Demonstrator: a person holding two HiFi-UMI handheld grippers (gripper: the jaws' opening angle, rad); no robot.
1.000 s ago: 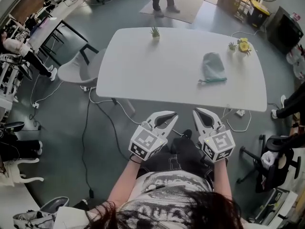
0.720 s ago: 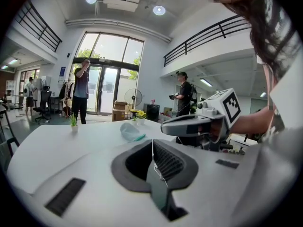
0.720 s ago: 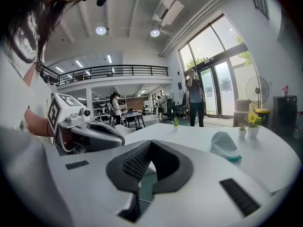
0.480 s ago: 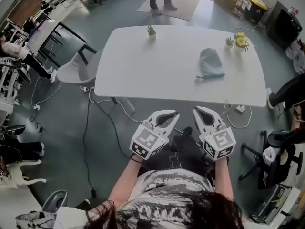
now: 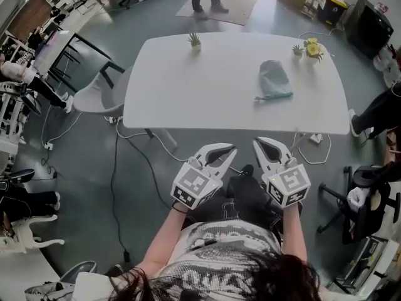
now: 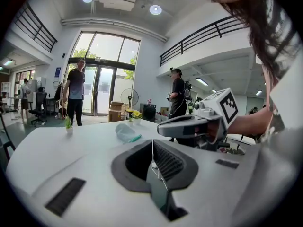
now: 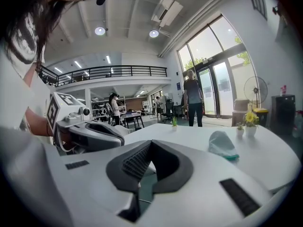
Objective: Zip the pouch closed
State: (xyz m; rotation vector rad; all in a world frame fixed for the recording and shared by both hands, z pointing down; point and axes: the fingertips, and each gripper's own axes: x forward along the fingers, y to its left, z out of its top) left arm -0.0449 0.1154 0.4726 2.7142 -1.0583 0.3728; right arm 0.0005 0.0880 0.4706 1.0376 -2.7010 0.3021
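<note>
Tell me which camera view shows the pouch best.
The head view: it looks down on the whole pouch, lying on the white table, teal zip edge towards the person. The right gripper view shows the pouch low and side-on; the left gripper view shows the pouch smaller still.

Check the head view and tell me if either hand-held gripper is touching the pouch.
No, the pouch lies on the table, while the left hand-held gripper and right hand-held gripper hover short of its near edge.

No readable text, no legible labels, brands, numbers or signs
</note>
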